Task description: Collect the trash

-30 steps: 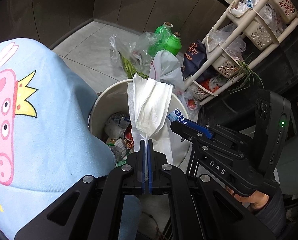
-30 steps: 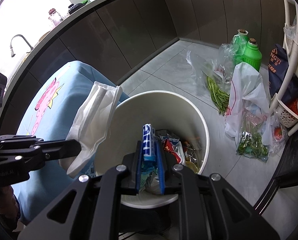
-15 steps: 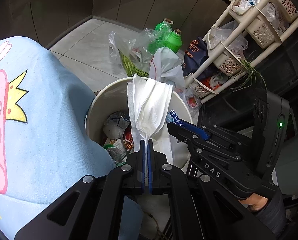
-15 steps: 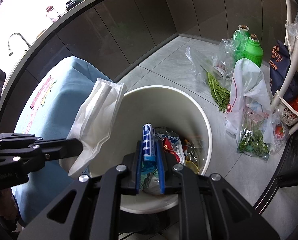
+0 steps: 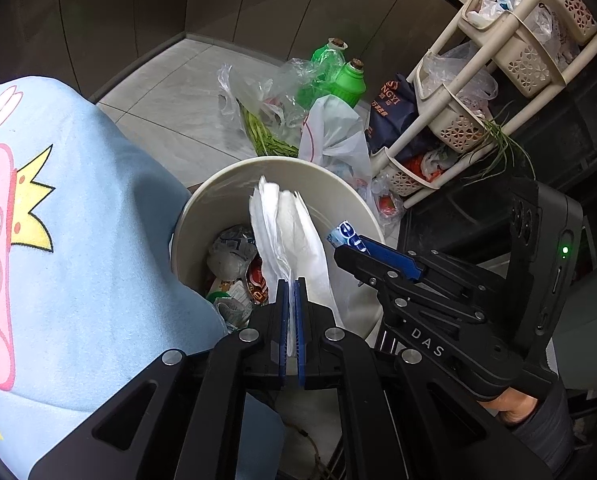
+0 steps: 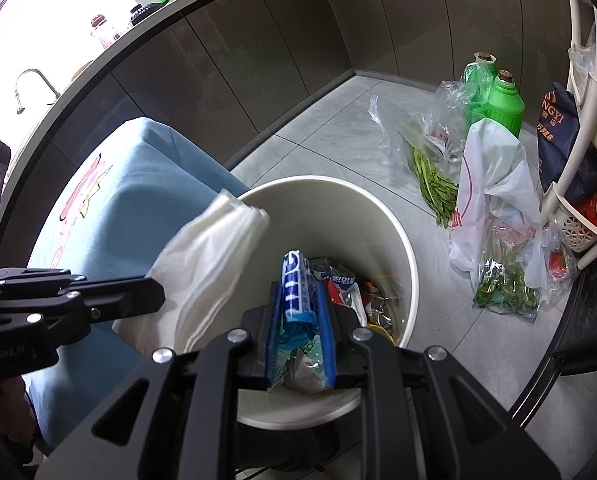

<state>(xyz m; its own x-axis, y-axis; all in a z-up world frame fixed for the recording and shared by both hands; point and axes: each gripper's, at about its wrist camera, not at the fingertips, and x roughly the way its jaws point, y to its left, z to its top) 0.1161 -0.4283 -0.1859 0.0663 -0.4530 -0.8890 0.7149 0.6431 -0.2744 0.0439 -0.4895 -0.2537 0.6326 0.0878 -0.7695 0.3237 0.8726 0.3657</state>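
Note:
My left gripper is shut on a folded white tissue, which sticks out over the near-left side of the cream trash bin. The right wrist view has the same tissue beside the bin's rim. My right gripper hangs over the bin's mouth with a blue-and-white wrapper standing between its blue pads. Its jaws are opening slightly, and the wrapper is still in them. The wrapper's tip pokes out past the right gripper. Crumpled packets lie inside the bin.
A light blue cloth with a pink cartoon covers something left of the bin. On the tiled floor behind are plastic bags of greens, a white bag and green bottles. A cream basket rack stands at the right.
Both grippers have kept almost still over the bin. The tissue's free end has shifted slightly further over the bin's opening. The wrapper stays between the right pads.

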